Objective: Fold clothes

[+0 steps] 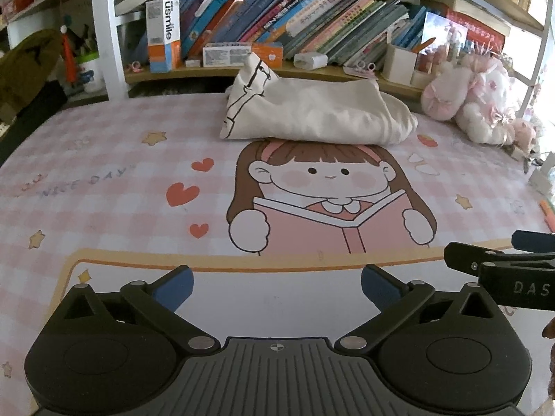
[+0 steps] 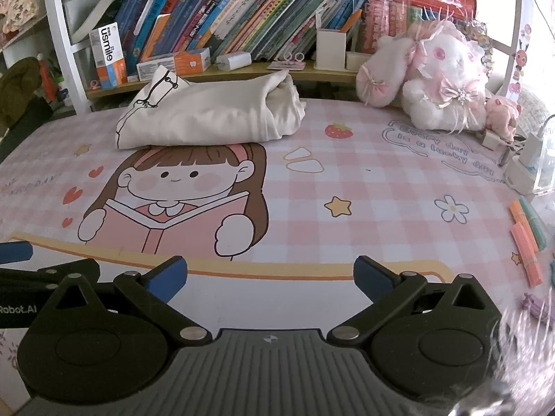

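Note:
A cream garment [image 1: 312, 111] with black line print lies folded in a bundle at the far side of the desk, just past the cartoon girl's head; it also shows in the right wrist view [image 2: 211, 114]. My left gripper [image 1: 277, 287] is open and empty, low over the near white part of the pink checked mat [image 1: 104, 190]. My right gripper [image 2: 270, 277] is open and empty too, beside the left one. The right gripper's side shows at the right edge of the left wrist view [image 1: 503, 263]. Both are well short of the garment.
A shelf of books [image 1: 277, 10] stands behind the desk. A pink and white plush toy [image 2: 437, 72] sits at the back right. Highlighter pens [image 2: 523, 239] and a clear box [image 2: 534, 163] lie along the right edge. A usmile box [image 1: 163, 34] stands at the back left.

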`<state>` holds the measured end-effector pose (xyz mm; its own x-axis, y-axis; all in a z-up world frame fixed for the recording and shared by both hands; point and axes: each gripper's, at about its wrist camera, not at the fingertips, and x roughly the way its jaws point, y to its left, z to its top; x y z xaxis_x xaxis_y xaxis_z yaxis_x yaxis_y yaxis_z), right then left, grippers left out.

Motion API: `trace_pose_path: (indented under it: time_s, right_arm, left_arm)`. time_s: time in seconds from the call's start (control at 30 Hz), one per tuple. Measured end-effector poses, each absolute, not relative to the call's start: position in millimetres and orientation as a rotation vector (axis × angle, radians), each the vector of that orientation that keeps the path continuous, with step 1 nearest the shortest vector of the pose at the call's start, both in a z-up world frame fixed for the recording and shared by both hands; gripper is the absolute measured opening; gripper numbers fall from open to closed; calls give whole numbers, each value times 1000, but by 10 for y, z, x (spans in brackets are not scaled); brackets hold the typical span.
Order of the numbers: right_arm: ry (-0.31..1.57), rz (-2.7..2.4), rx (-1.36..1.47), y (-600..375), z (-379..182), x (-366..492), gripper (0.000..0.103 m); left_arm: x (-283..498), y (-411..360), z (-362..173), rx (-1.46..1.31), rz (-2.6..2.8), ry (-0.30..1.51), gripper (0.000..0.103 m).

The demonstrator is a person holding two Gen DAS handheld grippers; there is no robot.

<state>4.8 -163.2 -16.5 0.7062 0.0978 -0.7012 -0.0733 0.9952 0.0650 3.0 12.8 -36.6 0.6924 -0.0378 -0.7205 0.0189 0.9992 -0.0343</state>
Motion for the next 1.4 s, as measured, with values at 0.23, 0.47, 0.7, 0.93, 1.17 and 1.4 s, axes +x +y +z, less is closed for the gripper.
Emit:
trace_pose_path:
  time_s: [0.23,0.47,0.7,0.93,1.17,1.4]
  right_arm:
    - [788,97,30,-1623,-170,53,103]
    - [791,99,24,-1608,-176,49,103]
    - [795,91,29,-1612,-181,51,103]
    - [796,97,25,-1596,-183,39,103]
    - [797,102,18,-1578,-187,44,103]
    - [801,104,17,-1568,-191,47,103]
  left_arm:
    - [25,150,-354,-33,-35,800,103]
    - [27,151,-348,-39,-40,799,103]
    - [26,146,-346,-36,-45,800,103]
    - [24,148,-349,-33,-51,801,103]
    - [29,134,-354,-26,-45,801,103]
    - [35,130,-354,-25,-45,802,103]
